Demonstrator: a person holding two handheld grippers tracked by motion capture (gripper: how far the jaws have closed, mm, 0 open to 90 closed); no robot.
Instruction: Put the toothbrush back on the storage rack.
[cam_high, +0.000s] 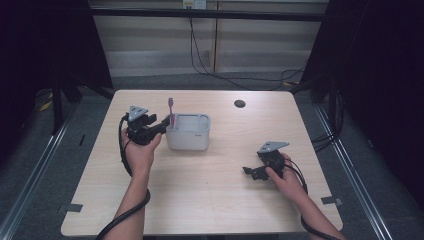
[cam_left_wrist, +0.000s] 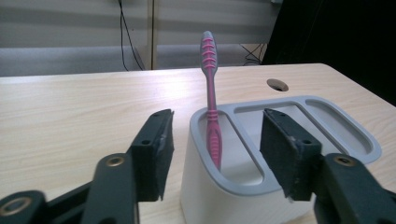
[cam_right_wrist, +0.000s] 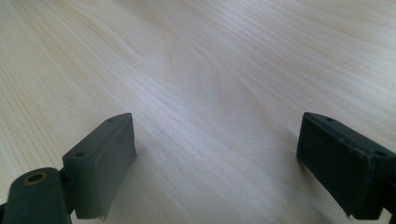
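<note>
In the high view, the left gripper sits left of centre, held by the left hand, whose forearm rises from the bottom edge and leans slightly right. Its jaws point right, at the left end of the grey-white holder near the middle of the frame. A pink toothbrush stands upright in that left end, head up. The right gripper lies at lower right in the right hand, the forearm entering from the bottom right corner and the jaws pointing left, low over the table. The table is pale wood with a round dark hole at upper right of its top. Grey floor surrounds it, cables trail along a pale wall at the top, and dark curtains fill both sides.

In the left gripper view, the jaws stand apart, pads touching nothing. The toothbrush stands between them and farther off, in the leftmost compartment of the holder, free of the pads. The hole shows at upper right.

In the right gripper view, the jaws are wide apart at the lower corners, with bare wood grain of the table between them.
</note>
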